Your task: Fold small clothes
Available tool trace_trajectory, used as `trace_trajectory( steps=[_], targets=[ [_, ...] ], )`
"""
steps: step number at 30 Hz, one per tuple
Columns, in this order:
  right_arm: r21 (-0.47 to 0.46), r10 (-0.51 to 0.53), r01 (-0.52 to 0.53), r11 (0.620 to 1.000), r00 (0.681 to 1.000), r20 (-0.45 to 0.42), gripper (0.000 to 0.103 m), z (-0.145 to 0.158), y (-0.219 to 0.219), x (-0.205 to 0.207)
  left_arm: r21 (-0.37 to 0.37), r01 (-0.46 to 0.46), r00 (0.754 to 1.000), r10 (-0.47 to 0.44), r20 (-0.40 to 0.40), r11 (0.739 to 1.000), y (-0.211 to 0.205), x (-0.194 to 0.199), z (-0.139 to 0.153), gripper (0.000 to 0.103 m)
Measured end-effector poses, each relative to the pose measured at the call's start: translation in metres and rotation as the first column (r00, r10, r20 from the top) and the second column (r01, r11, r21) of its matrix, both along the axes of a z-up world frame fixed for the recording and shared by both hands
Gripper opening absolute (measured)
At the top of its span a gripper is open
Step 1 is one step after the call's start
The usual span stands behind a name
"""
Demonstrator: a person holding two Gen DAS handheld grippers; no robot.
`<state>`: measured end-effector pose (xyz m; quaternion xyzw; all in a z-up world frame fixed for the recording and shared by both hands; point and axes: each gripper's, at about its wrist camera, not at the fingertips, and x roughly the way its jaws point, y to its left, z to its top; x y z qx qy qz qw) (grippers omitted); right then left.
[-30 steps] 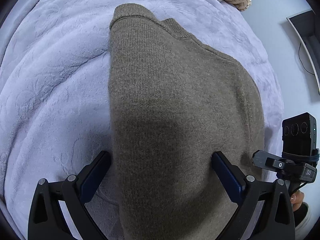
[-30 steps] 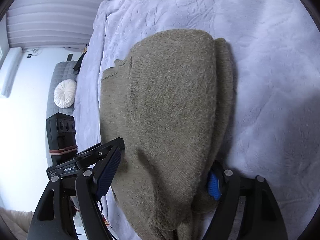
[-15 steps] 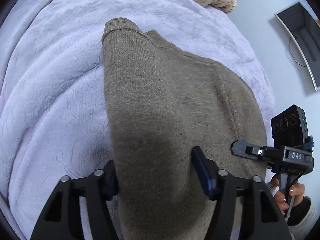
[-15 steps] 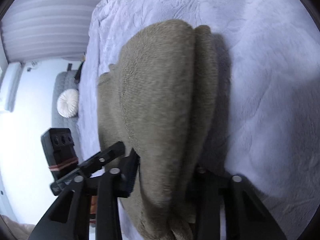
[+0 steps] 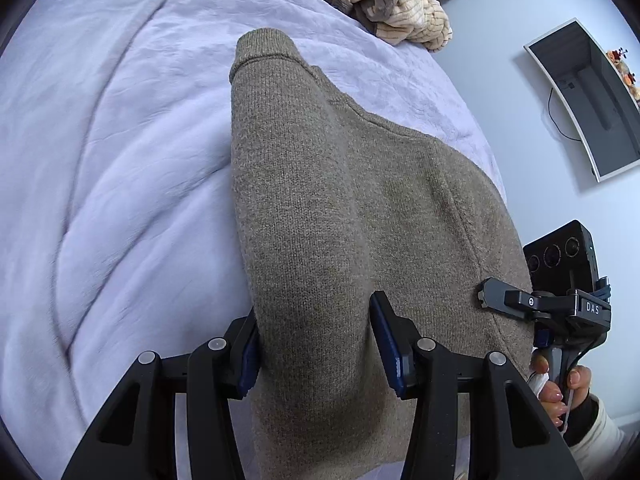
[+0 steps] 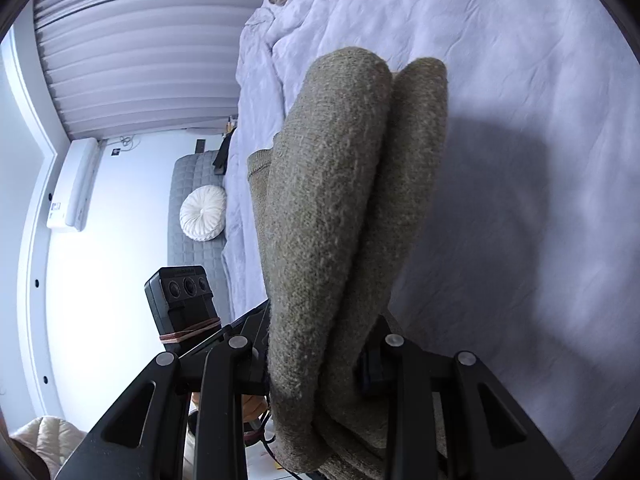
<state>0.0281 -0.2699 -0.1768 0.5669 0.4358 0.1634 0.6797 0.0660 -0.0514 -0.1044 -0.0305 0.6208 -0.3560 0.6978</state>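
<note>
Nearest the left wrist camera, the left gripper (image 5: 314,338) has its blue-padded jaws closing around a thick fold of the brown knitted sweater (image 5: 340,208), both pads pressing into the wool at either side of the bunched edge. In the right wrist view, the right gripper (image 6: 320,364) is clamped at a narrow gap on two stacked rolls of the same sweater, which rise out from between its black fingers (image 6: 224,376); its pads are mostly buried in the cloth. The sweater's near edge is lifted off the lilac bedspread (image 5: 120,160) by the two grips, while its far part, with the ribbed cuff and neckline, rests on the bed and casts a shadow to the right in the right wrist view. At the right edge of the left wrist view, a hand (image 5: 560,384) in a pale sleeve grasps the handle of the other gripper. Farther off lies a heap of cream and brown striped clothing (image 5: 396,0) at the bed's far side, and beyond it a wall-mounted screen (image 5: 588,96). The right wrist view shows a round white cushion (image 6: 203,213) on a grey quilted seat and pleated curtains (image 6: 140,48) behind.
</note>
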Motion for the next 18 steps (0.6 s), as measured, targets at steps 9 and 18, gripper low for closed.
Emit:
trace_trajectory(
  steps=[9,18],
  targets=[
    [0.045,0.087,-0.084,0.995,0.994,-0.067,0.033,-0.024,0.085,-0.004,0.142,-0.067,0.995,0.076,-0.060,0.988,0.089,-0.037,-0.026,0.051],
    [-0.242,0.011,-0.071,0.968,0.971,-0.240,0.038,-0.014,0.080,-0.004,0.176,-0.161,0.986,0.150,0.074,0.971,0.135,-0.031,-0.009,0.051]
  ],
)
